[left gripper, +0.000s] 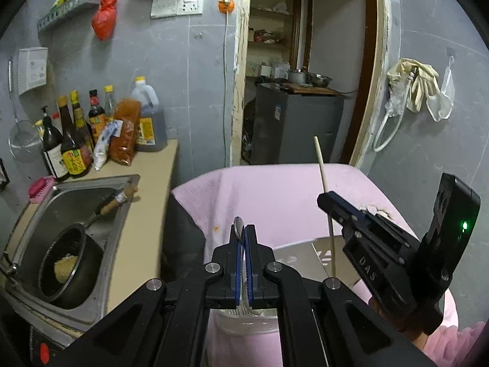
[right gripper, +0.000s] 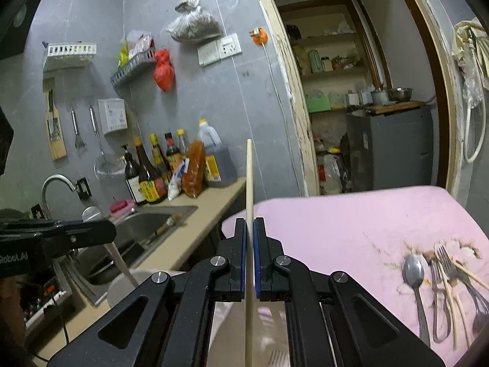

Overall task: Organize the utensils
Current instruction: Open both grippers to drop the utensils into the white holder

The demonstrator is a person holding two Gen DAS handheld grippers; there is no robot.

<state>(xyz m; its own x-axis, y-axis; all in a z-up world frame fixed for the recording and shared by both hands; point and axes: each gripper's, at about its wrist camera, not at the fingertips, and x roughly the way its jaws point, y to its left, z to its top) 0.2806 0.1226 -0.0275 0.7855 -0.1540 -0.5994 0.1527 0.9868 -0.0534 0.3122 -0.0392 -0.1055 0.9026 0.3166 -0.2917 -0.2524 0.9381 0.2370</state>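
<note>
My left gripper (left gripper: 243, 229) is shut on a metal spoon (left gripper: 238, 225), held upright above a white perforated utensil holder (left gripper: 244, 324). My right gripper (right gripper: 250, 223) is shut on a pale wooden chopstick (right gripper: 249, 183), also upright; it also shows in the left wrist view (left gripper: 321, 165), gripper at right (left gripper: 328, 197). On the pink cloth (right gripper: 351, 220) at right lie a spoon (right gripper: 413, 270), forks (right gripper: 444, 260), more chopsticks (right gripper: 467, 273) and a whisk (right gripper: 479, 305).
A steel sink (left gripper: 120, 214) with a black pan (left gripper: 68, 266) is at left. Sauce bottles (left gripper: 73, 140) stand on the counter by the grey wall. A doorway (left gripper: 305, 76) opens behind the table onto a grey cabinet (left gripper: 293, 125).
</note>
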